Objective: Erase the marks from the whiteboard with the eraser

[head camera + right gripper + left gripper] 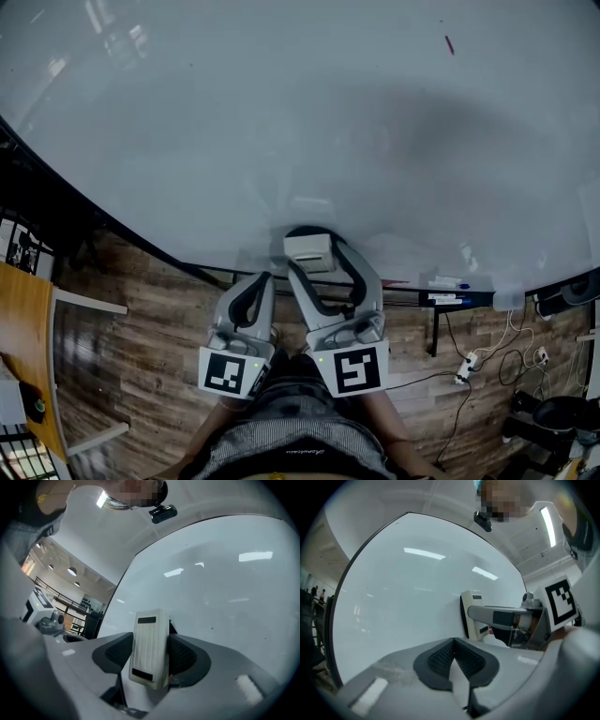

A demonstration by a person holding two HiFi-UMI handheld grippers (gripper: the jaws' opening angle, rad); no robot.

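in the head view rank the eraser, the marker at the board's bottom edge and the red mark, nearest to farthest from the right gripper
1. eraser: clamped between the right gripper's jaws, low on the whiteboard.
2. marker: at the board's bottom edge, off to the right.
3. red mark: high on the board, upper right.

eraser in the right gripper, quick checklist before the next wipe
1. Eraser clamped in the right gripper: ok.
2. Dark felt side faces the whiteboard: ok, seen in the left gripper view.
3. Eraser pressed onto the board: cannot tell.
4. Board clean: not ok, a small red mark shows at upper right, far from the eraser.
5. Left gripper out of the way: ok, shut, empty, low beside the right one.
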